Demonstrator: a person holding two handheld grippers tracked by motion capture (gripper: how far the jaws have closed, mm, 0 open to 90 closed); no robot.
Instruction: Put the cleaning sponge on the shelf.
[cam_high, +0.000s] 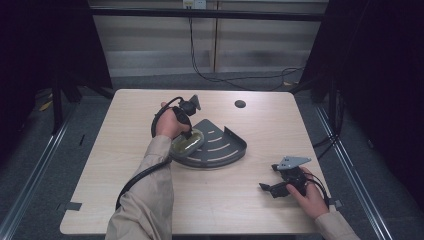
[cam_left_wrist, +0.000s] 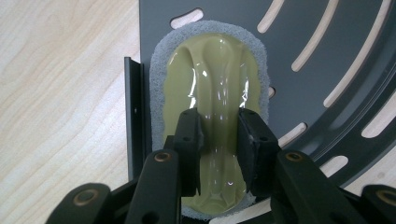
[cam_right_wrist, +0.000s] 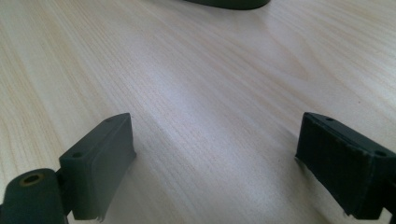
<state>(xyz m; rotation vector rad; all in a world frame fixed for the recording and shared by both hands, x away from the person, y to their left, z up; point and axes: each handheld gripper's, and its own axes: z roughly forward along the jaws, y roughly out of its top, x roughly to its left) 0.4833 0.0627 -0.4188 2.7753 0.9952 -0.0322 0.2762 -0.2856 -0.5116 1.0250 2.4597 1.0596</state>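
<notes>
Left gripper (cam_left_wrist: 218, 140) clamped on the olive-green oval scrubbing sponge (cam_left_wrist: 212, 88), long axis along the jaws, lying at the near-left edge of the dark grey slotted corner shelf (cam_left_wrist: 327, 56); right gripper (cam_right_wrist: 215, 163) wide apart, idle near right

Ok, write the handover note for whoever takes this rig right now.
Left gripper: shut on the raised ridge of the olive scrub pad, which lies on the dark slotted corner shelf near its straight wall.
Right gripper: open, holding nothing, low over the bare table, right of the shelf.
Done: pad gripped and on the shelf.
Left: probably scrubbing the shelf; steadying it with the right gripper may help.
</notes>
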